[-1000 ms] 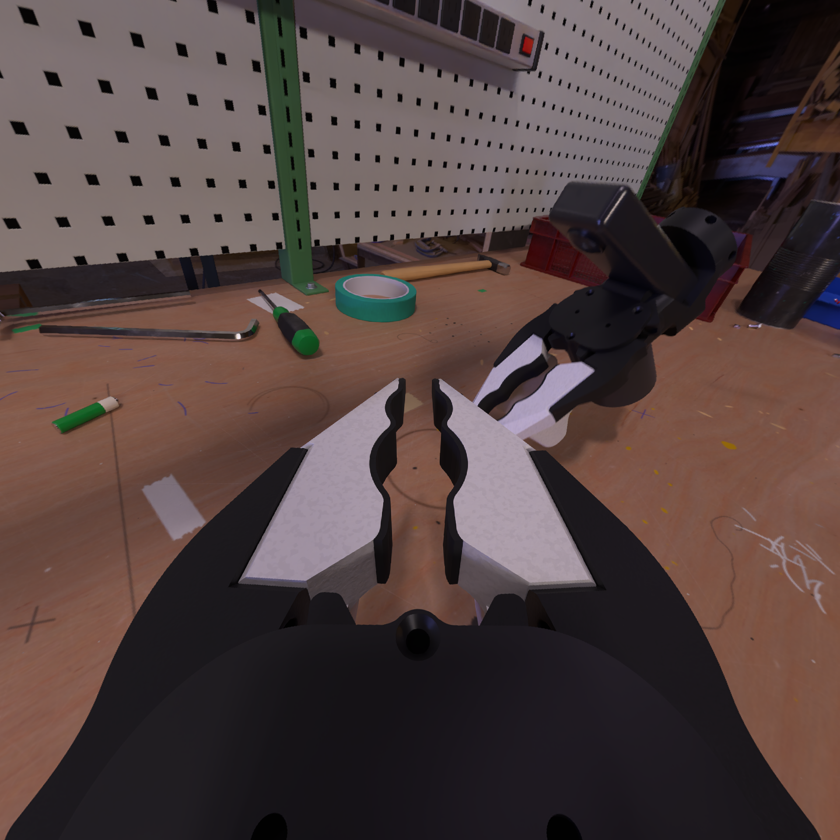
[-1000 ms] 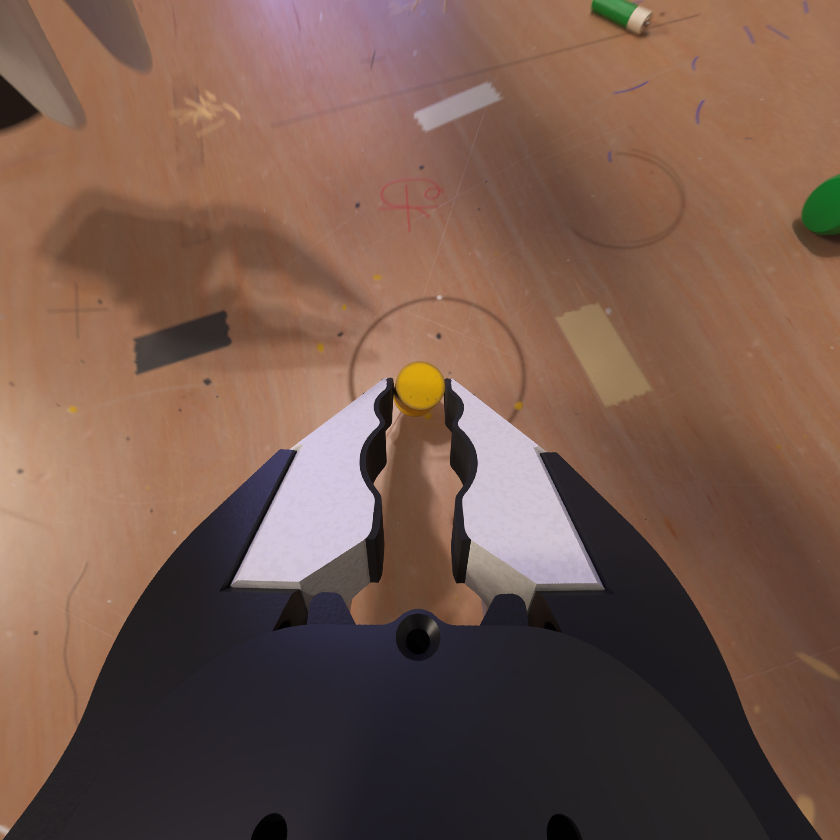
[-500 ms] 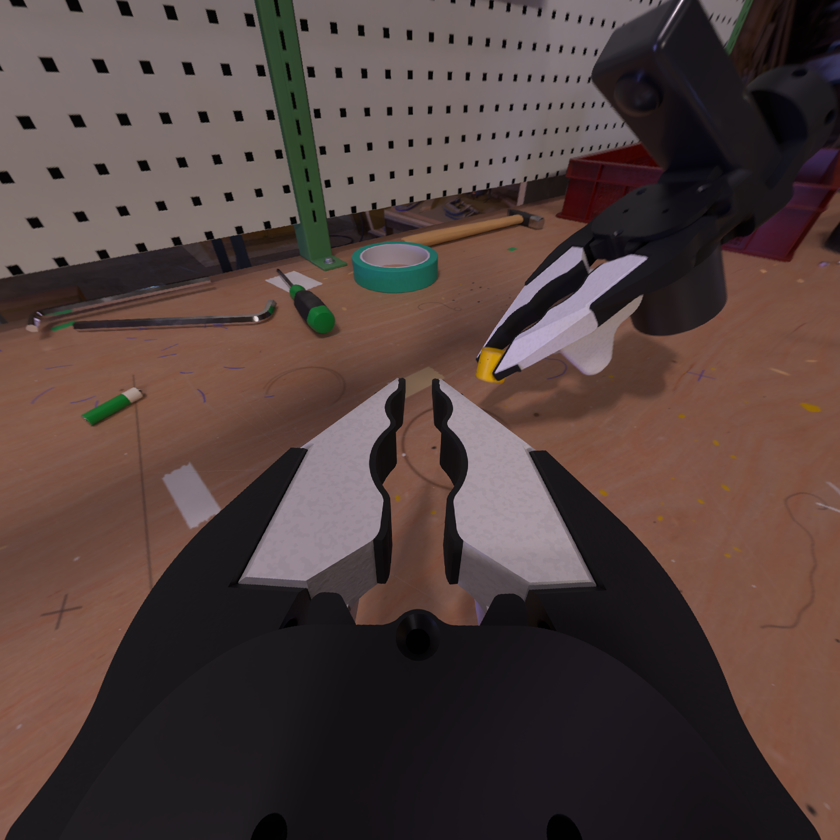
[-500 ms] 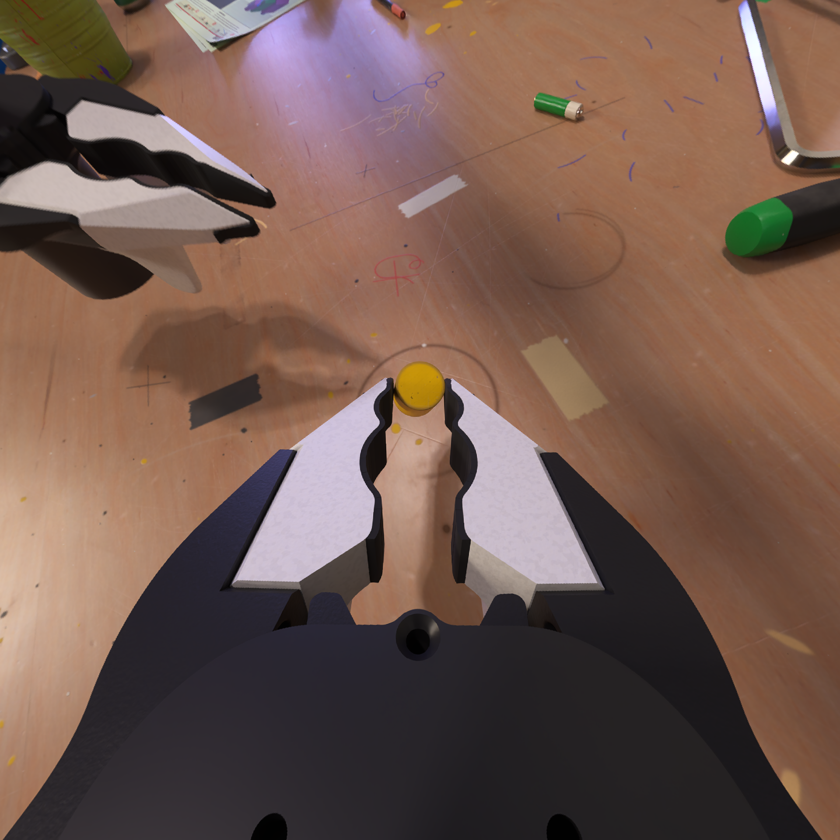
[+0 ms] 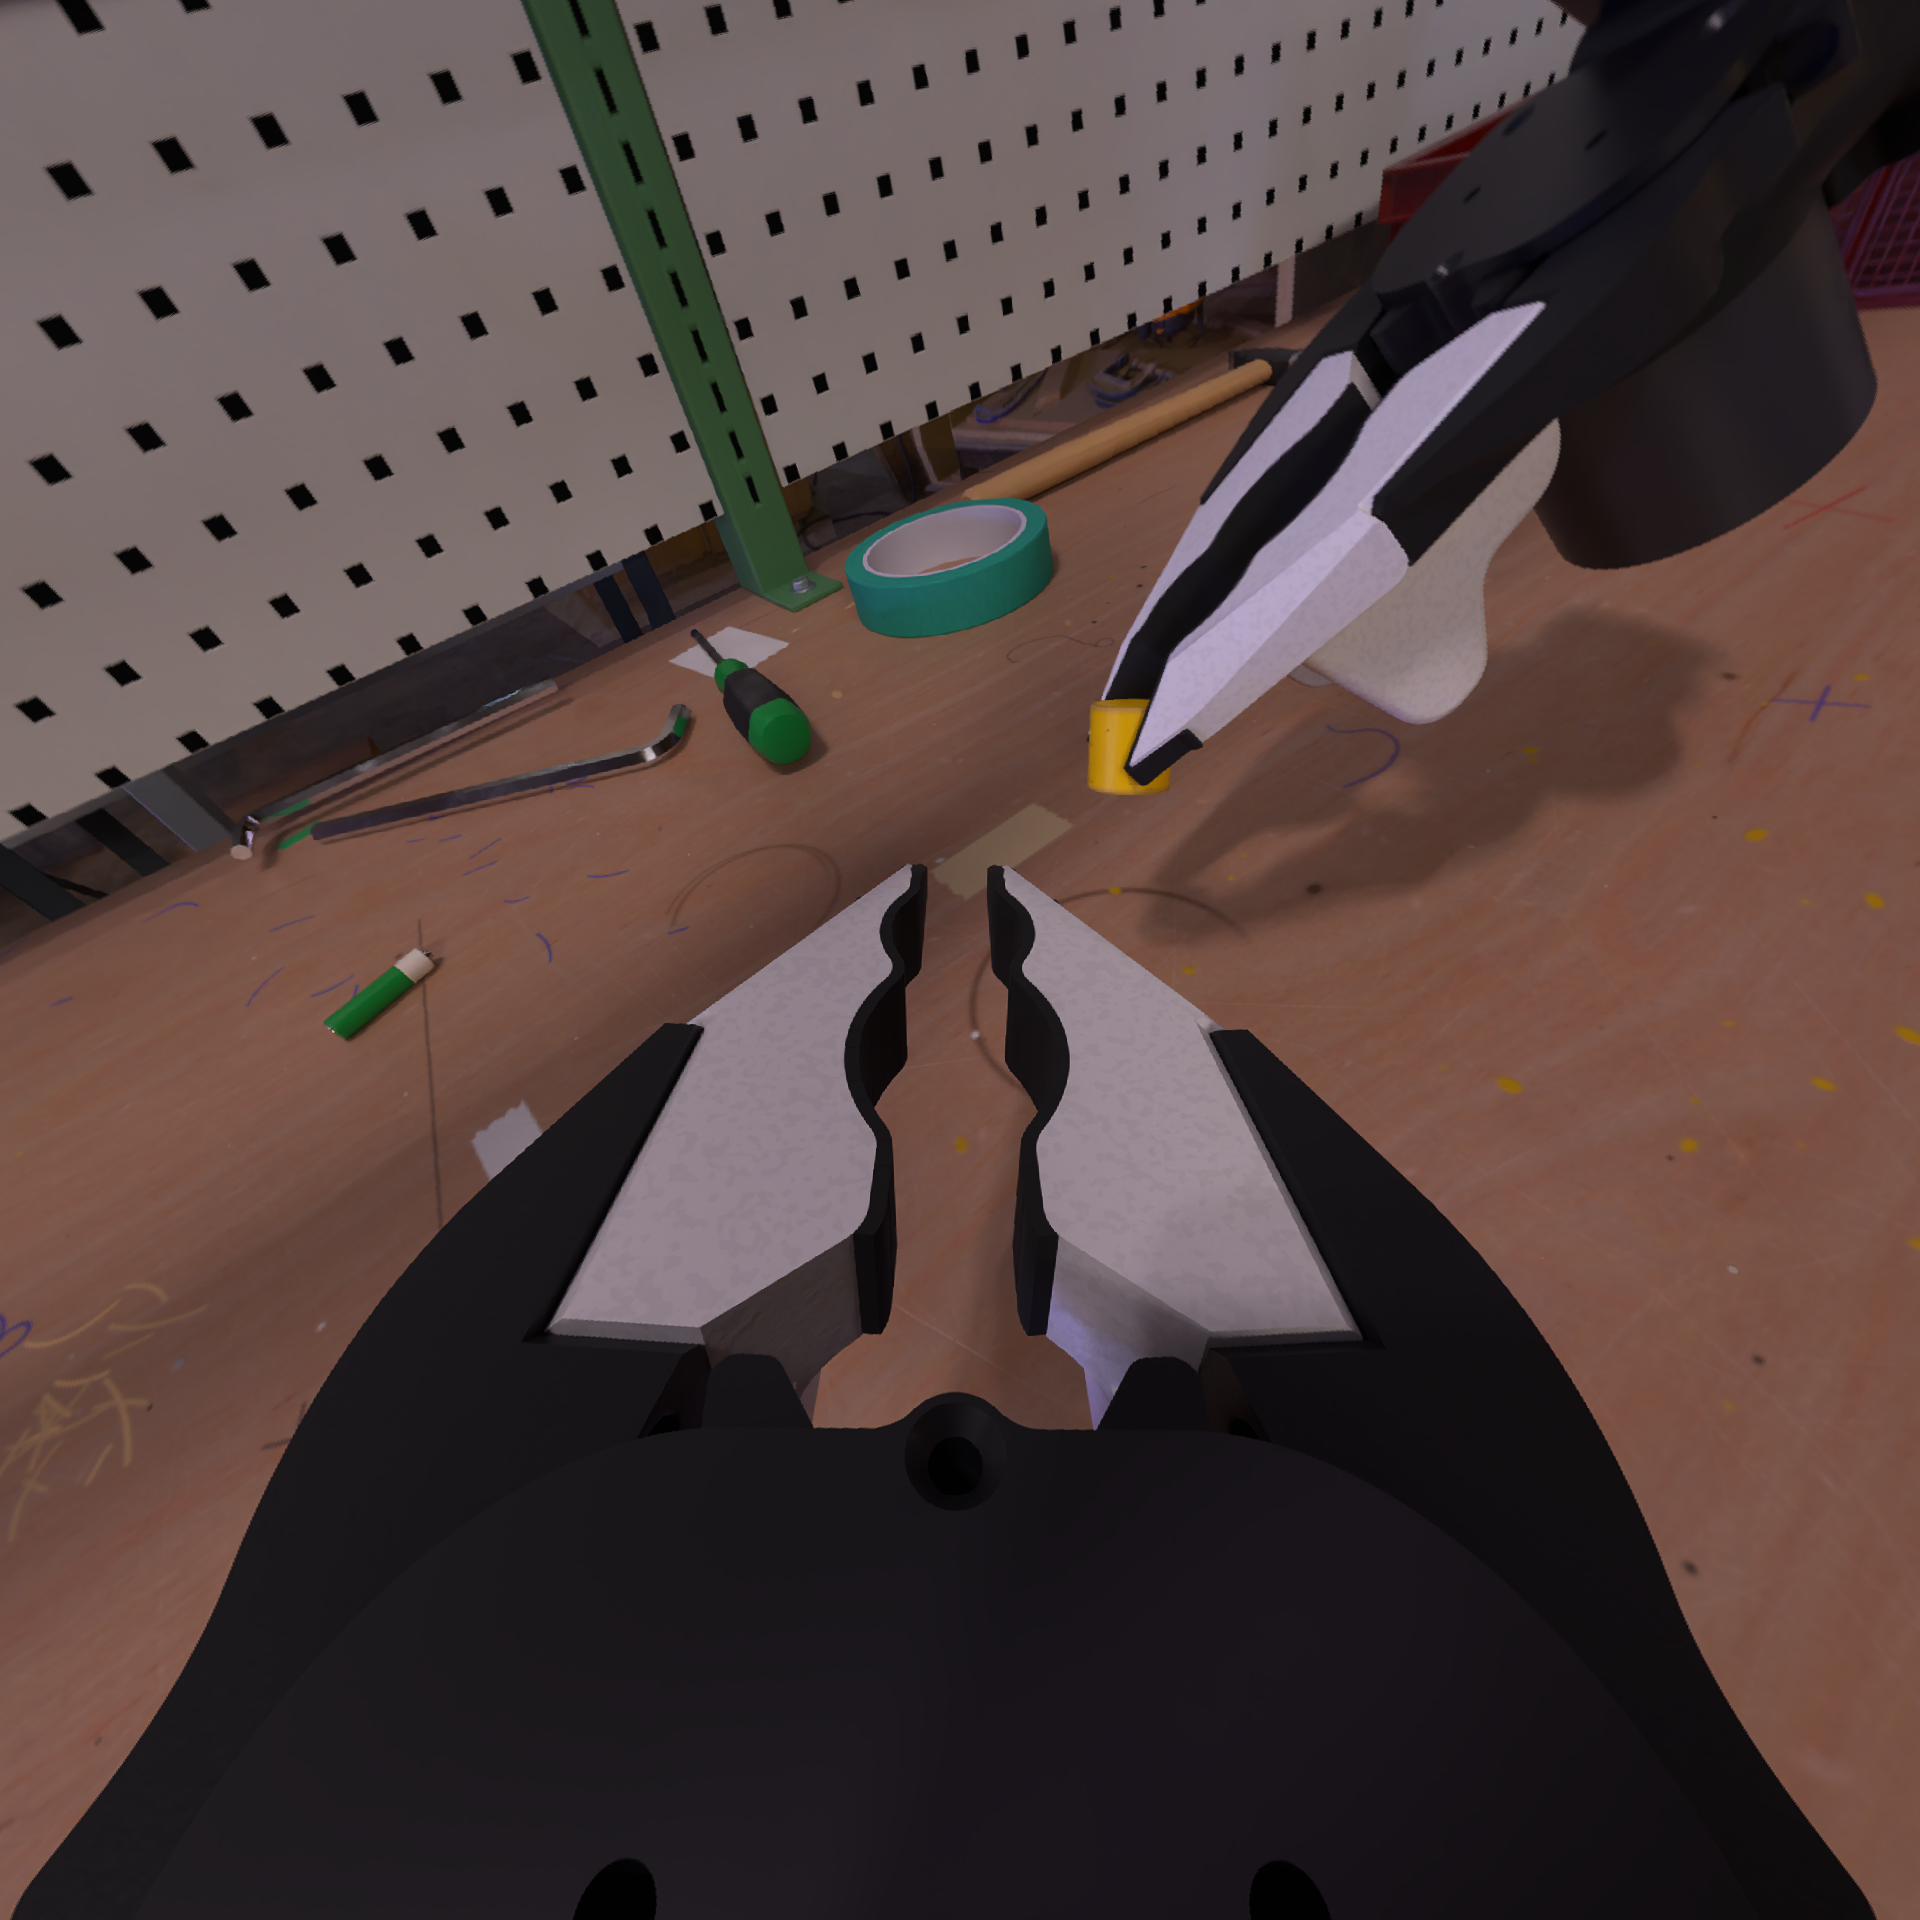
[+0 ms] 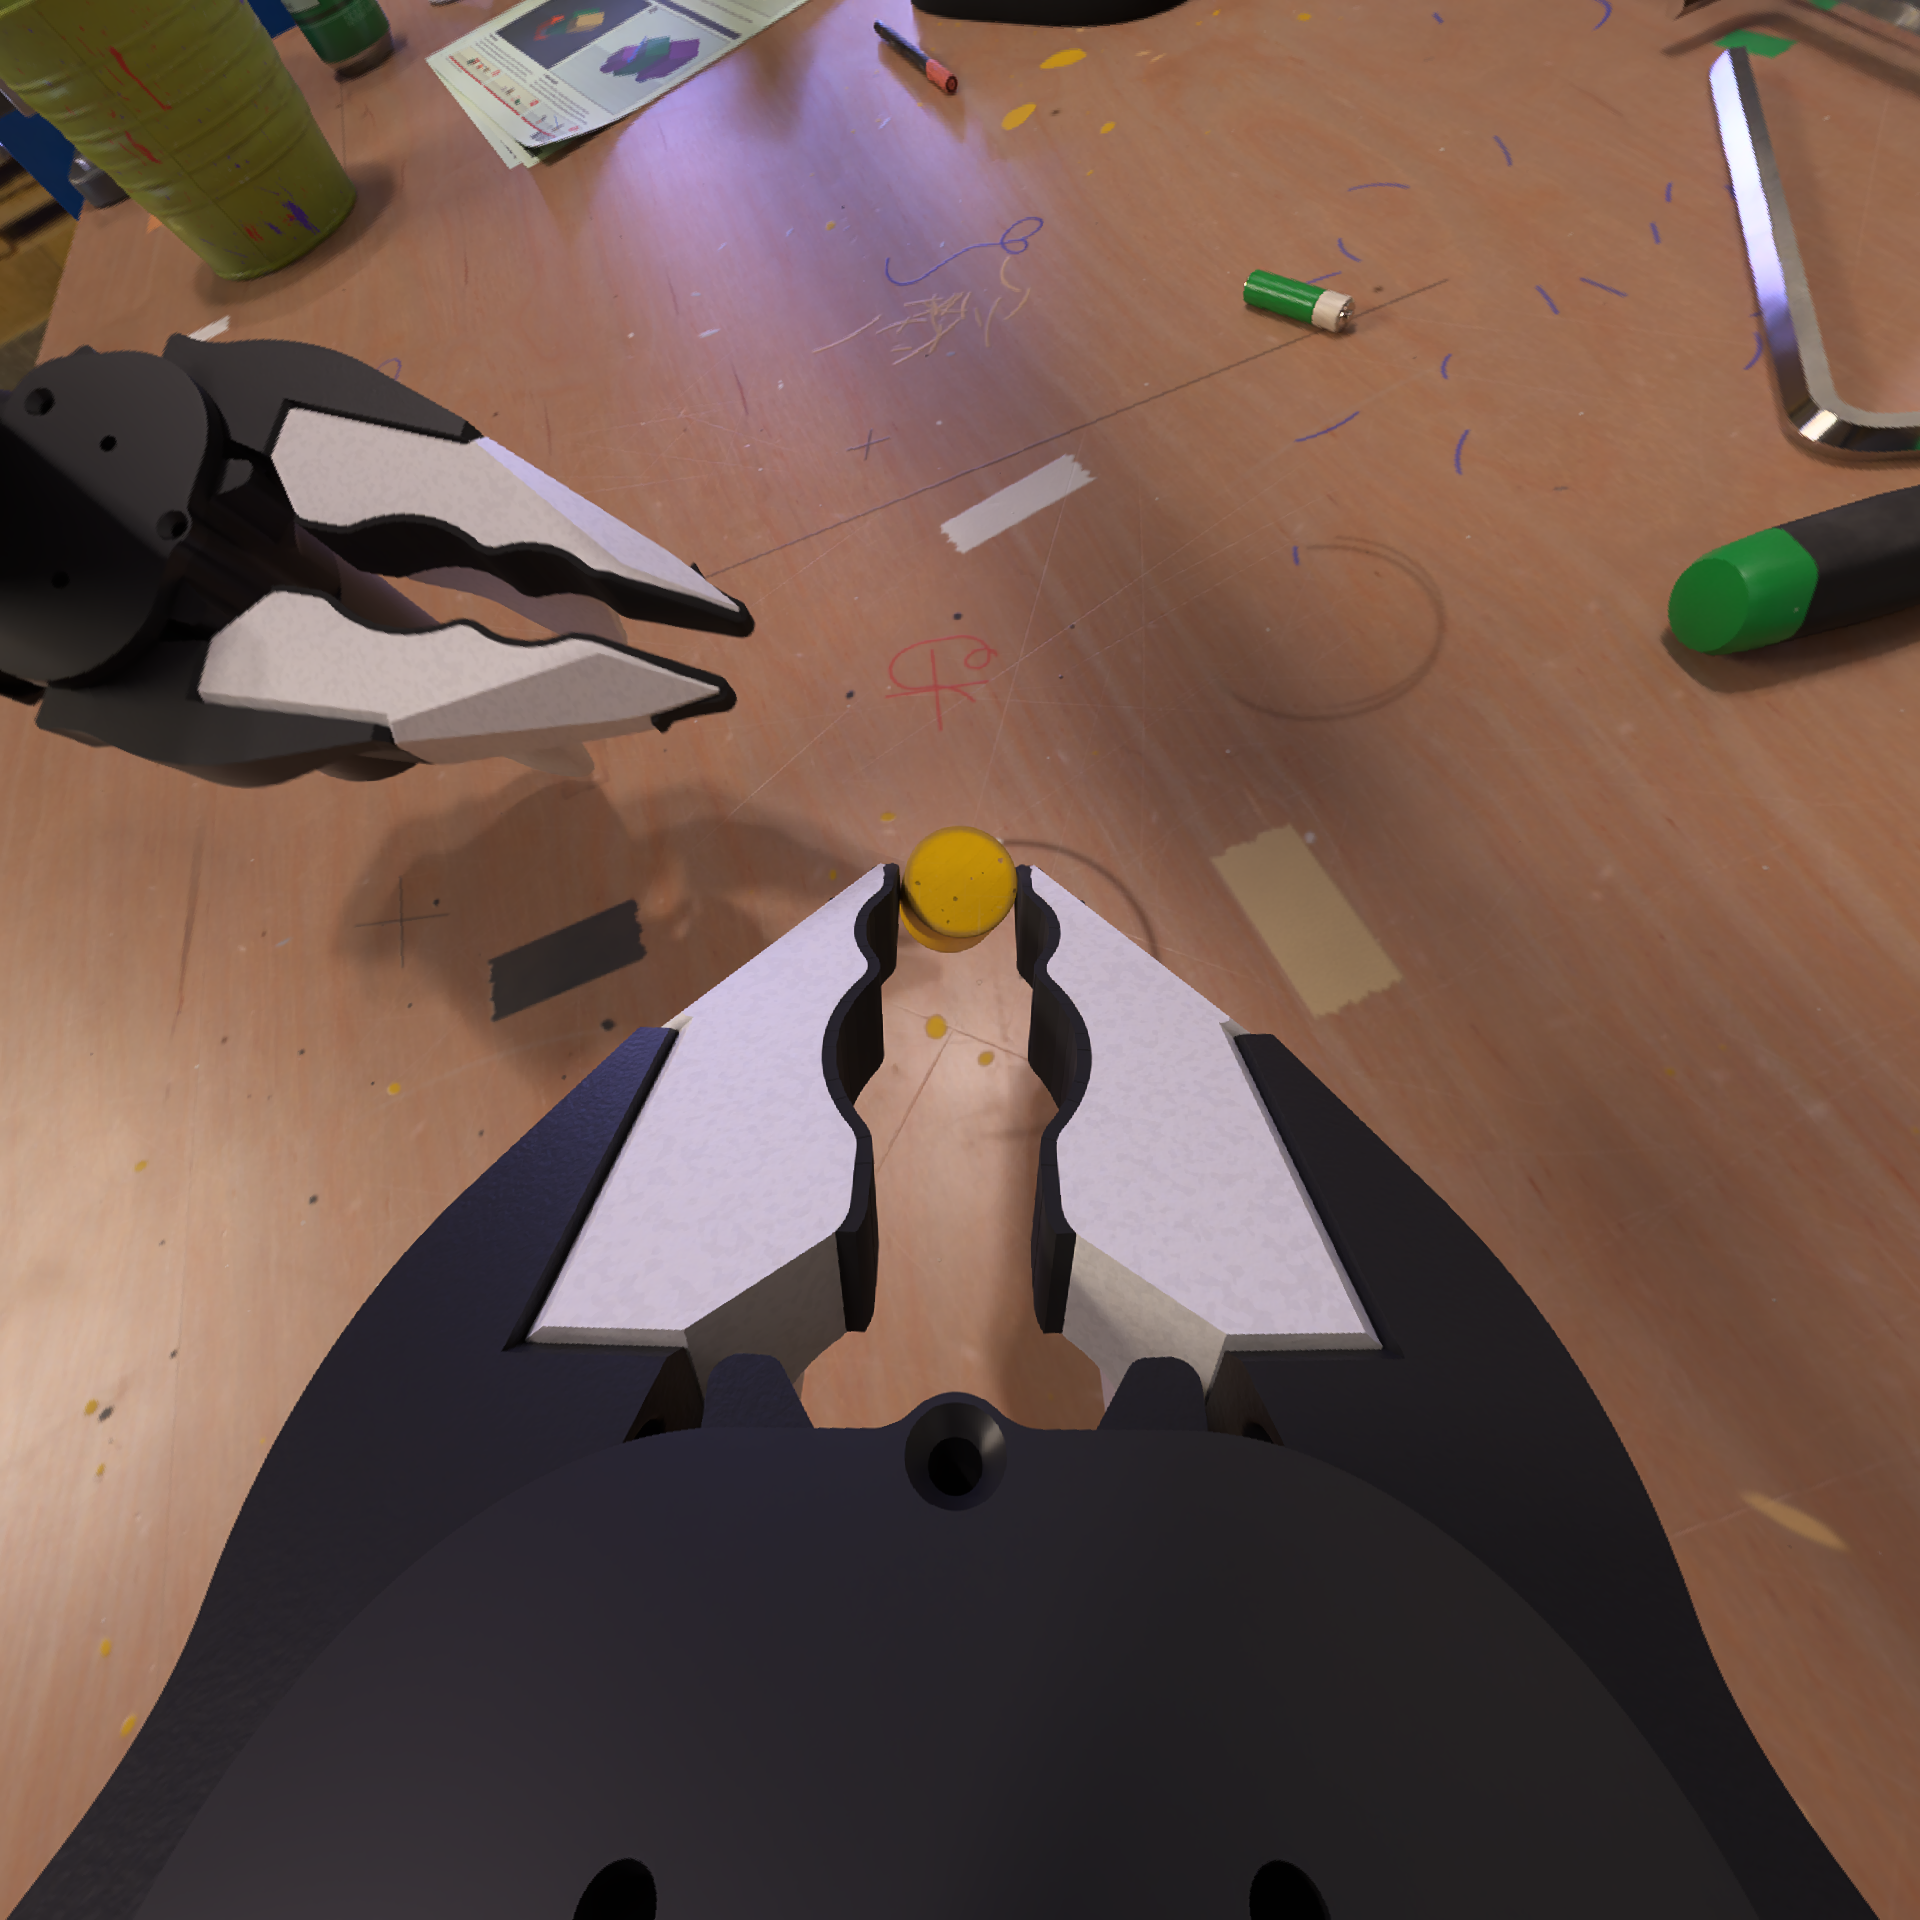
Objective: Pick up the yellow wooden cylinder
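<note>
You see the wooden workbench (image 6: 1455,1039) spanning both views, with the white pegboard (image 5: 312,312) and its green upright post (image 5: 665,281) standing along the far edge in the left wrist view. The right gripper (image 6: 956,888) is clenched on the yellow wooden cylinder (image 6: 956,883), which sits upright between the fingertips, clear of the bench surface; in the left wrist view the same cylinder (image 5: 1117,748) hangs at the tips of that gripper (image 5: 1138,743), to the far right, above its shadow. The left gripper (image 5: 951,883) holds nothing: its fingers stand slightly apart with bare bench showing in the gap, and from the right wrist view it (image 6: 727,660) hovers to the left, well apart from the cylinder. Note the olive-green bucket (image 6: 177,125) at the far left, the teal tape roll (image 5: 948,566) near the post, the bent metal bar (image 5: 499,784), the green-handled screwdriver (image 5: 764,707), a strip of tan tape (image 6: 1304,920) just right of the cylinder, and the small green battery (image 6: 1299,299) lying well apart at the far side.
</note>
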Robot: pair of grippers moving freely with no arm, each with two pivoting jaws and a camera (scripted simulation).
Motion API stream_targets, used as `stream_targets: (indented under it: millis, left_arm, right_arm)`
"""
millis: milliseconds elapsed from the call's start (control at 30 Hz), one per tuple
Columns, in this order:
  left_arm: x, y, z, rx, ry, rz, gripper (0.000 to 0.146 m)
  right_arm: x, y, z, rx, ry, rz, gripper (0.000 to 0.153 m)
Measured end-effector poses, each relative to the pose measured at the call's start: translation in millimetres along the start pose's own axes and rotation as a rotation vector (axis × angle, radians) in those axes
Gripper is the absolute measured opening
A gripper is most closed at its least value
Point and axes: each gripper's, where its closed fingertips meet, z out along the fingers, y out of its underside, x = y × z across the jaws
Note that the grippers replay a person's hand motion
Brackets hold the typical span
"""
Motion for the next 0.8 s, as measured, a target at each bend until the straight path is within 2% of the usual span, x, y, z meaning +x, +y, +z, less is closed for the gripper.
stream_targets:
  millis: [367,800]
  left_arm:
    - [9,0,10,-0.024,-0.021,0.119,0.011]
    - [8,5,17,-0.045,-0.031,0.122,0.011]
  right_arm:
    - [-5,-3,2,-0.007,-0.022,0.012,0.022]
    - [-8,-3,2,0.015,-0.037,0.017,0.022]
